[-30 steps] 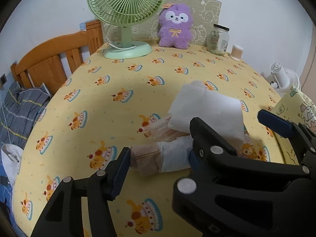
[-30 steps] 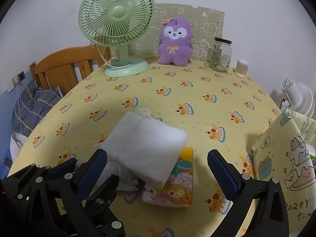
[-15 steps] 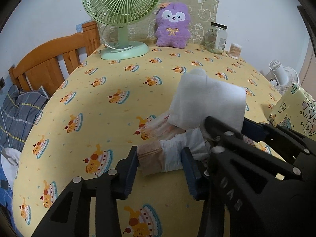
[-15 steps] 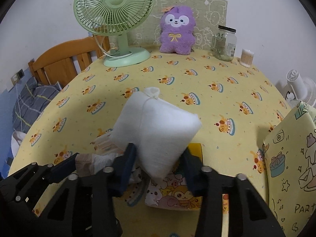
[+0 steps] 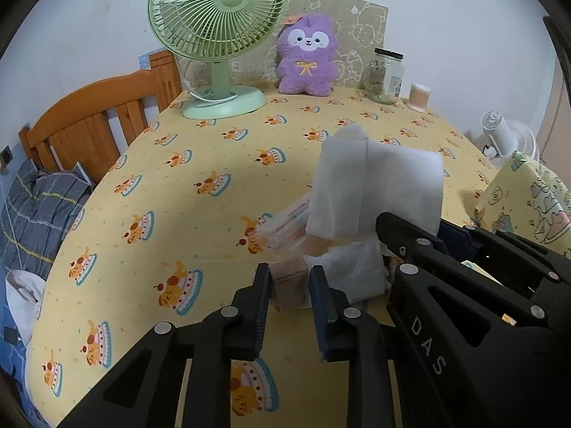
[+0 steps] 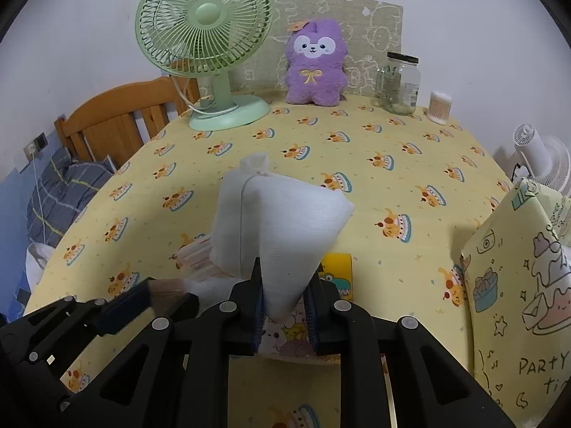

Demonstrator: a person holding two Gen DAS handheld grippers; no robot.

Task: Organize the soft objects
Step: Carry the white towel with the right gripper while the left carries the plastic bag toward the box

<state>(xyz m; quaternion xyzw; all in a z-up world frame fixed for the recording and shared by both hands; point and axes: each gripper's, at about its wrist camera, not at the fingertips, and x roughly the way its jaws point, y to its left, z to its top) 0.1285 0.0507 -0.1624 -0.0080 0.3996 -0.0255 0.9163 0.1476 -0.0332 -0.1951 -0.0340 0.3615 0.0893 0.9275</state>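
Two grips just landed, so this reads as the pick-up step of sorting the soft pile. Right gripper (image 6: pixel 284 301) jaws have just been closing and now pinch the lower corner of the white foam pad (image 6: pixel 282 228), centre of the right wrist frame. Left gripper (image 5: pixel 291 287) jaws have also just been closing and now clamp a crinkly plastic-wrapped pack (image 5: pixel 289 280), lower centre of the left wrist frame; contents unclear.

Foam pad stands tilted up off the yellow cake-print cloth (image 5: pixel 185 164), long axis running from the pinched corner at bottom toward upper left, with a small tab at the top pointing to the green fan (image 6: pixel 203 25). Cartoon-print pack (image 6: pixel 296 335) lies under it.

Next move, I'd judge: lift both clear and carry them right toward the party-print bag (image 6: pixel 514 285). Foam is floppy, so it may sag.
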